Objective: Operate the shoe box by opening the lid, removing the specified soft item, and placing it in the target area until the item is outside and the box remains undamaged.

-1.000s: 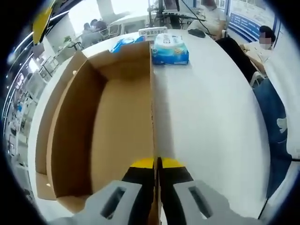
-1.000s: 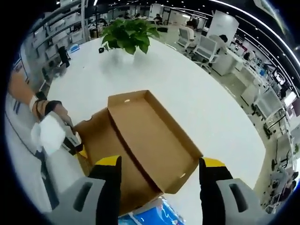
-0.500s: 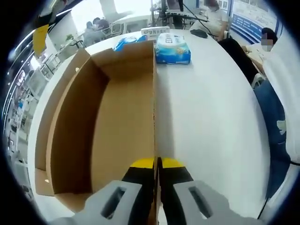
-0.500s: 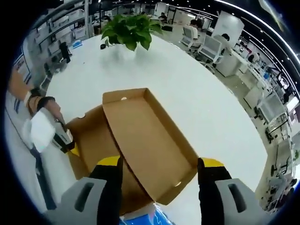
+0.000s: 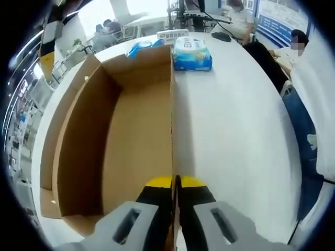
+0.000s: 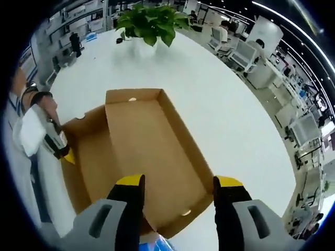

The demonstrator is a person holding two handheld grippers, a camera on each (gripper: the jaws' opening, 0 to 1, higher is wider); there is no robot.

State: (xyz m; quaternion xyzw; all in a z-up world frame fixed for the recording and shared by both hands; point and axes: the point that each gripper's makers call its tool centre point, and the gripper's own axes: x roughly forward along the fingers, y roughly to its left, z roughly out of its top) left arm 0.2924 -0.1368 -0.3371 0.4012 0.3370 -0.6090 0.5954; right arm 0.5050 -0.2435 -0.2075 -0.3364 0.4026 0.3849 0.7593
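**Lid's open, box looks empty – soft item's already out**

Your left tongs point(image 5: 174, 184) are clenched on the near edge of the shoe box point(image 5: 131, 136) wall, jaws pinched together on the cardboard. Past them the box interior is bare, so I'd say the pulling-out step is done. Far end of the white bench point(image 5: 230, 120), just beyond the box, sits a blue-and-white soft pack point(image 5: 191, 54) – probably your item, well outside. Your right tongs point(image 6: 178, 183) hang wide open above the opened lid point(image 6: 152, 157), gripping nothing. The box looks undamaged. A potted plant point(image 6: 152, 21) stands at the far side.
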